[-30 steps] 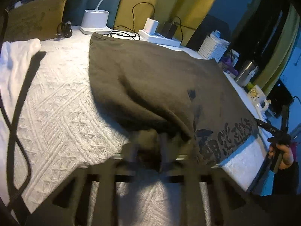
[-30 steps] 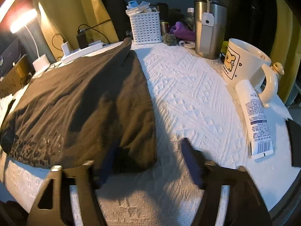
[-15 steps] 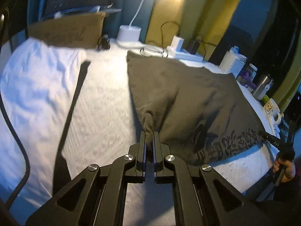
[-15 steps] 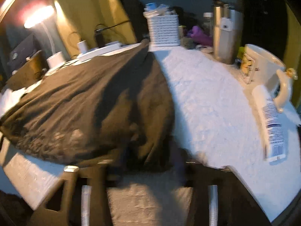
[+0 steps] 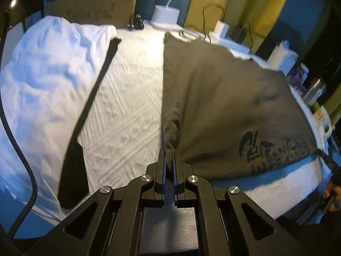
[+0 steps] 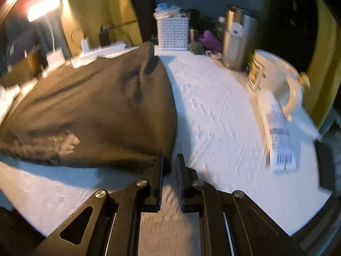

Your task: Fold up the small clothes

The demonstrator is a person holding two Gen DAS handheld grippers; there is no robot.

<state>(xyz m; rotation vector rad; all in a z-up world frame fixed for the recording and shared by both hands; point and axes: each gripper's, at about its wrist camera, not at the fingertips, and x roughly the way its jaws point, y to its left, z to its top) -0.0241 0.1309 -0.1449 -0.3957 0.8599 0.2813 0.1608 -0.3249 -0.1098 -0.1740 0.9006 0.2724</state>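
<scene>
Gripping, near corner: left gripper (image 5: 169,160), jaws pressed together on a pinch of the dark shirt (image 5: 223,106), which a second ago lay loose ahead of blurred fingers. Near corner, other side: right gripper (image 6: 169,162), jaws wide a second ago, now closing with a narrow gap left; the shirt's (image 6: 96,106) hem corner sits at the left jaw, but whether the pads already press it cannot be told. Middle ground: shirt spread on the white textured cover (image 5: 127,106), printed end nearest, fabric tented toward the left pinch. Beyond: white garment (image 5: 49,74), mug (image 6: 277,79), steel tumbler (image 6: 238,38), lattice basket (image 6: 172,34). Judgement: both near corners nearly secured; lift and fold away can follow.
</scene>
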